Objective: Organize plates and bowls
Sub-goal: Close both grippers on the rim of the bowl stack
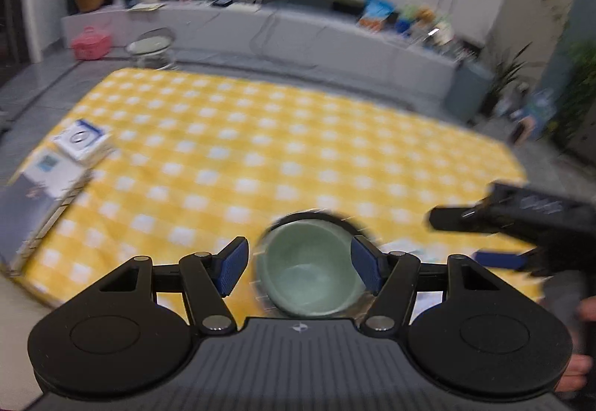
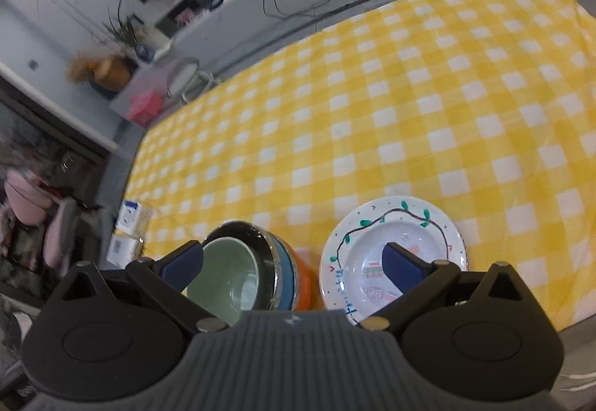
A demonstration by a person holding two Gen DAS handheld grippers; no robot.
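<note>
The nested stack of round bowls (image 2: 257,269), pale green inside steel, blue and orange, sat at lower centre on the yellow checked cloth (image 2: 372,113), beside the painted white plate (image 2: 395,254), apparently already tidied; both the left gripper (image 1: 300,267) and the right gripper (image 2: 294,262) were released, grasping nothing.

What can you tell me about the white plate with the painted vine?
The white plate looks ceramic, round, with a wide rim and a shallow well. A dark vine with green leaves curves along the rim, blue lettering runs down its left side, and small coloured marks fill the centre. It lies flat on the yellow checked tablecloth, right of the bowl stack. Nothing grips it.
</note>
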